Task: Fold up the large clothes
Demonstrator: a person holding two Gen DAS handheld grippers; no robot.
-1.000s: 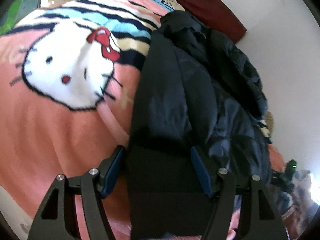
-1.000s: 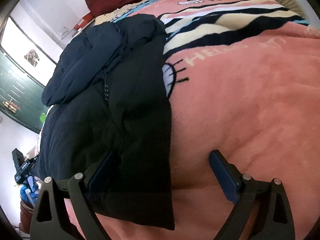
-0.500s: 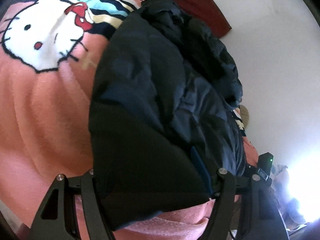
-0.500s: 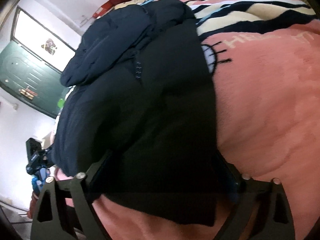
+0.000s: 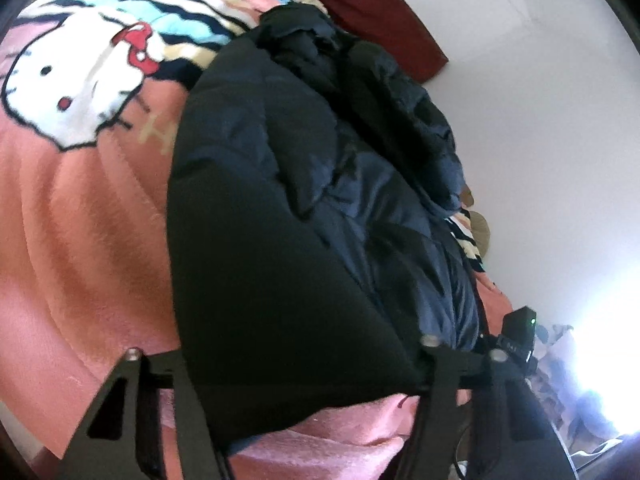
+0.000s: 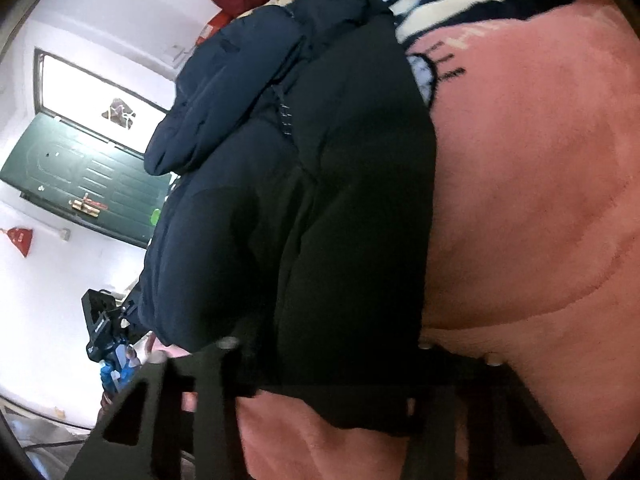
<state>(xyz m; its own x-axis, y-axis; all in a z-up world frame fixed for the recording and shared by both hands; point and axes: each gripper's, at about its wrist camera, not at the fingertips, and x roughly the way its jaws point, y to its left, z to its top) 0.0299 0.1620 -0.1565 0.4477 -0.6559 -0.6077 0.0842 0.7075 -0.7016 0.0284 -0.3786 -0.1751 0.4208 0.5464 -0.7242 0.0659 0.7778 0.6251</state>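
Observation:
A dark navy puffy jacket (image 5: 280,200) lies lengthwise on a pink cartoon-cat blanket (image 5: 80,240), with its hood at the far end. In the left wrist view my left gripper (image 5: 306,360) has its jaws closing on the near hem, which fills the gap and hides the pads. In the right wrist view the same jacket (image 6: 320,160) spreads over the blanket (image 6: 520,200). My right gripper (image 6: 320,360) is closing on the other part of the hem, with the fabric bunched between its fingers.
A dark red cushion (image 5: 380,20) lies at the bed's head against a white wall (image 5: 540,140). A green door (image 6: 80,184) under a bright window (image 6: 100,88) stands beyond the bed's left side. A black device with a green light (image 5: 518,336) sits by the jacket's right edge.
Both grippers have pushed onto the hem and their fingers have drawn closer together, the right much more. The hem now bunches up between them, off the blanket.

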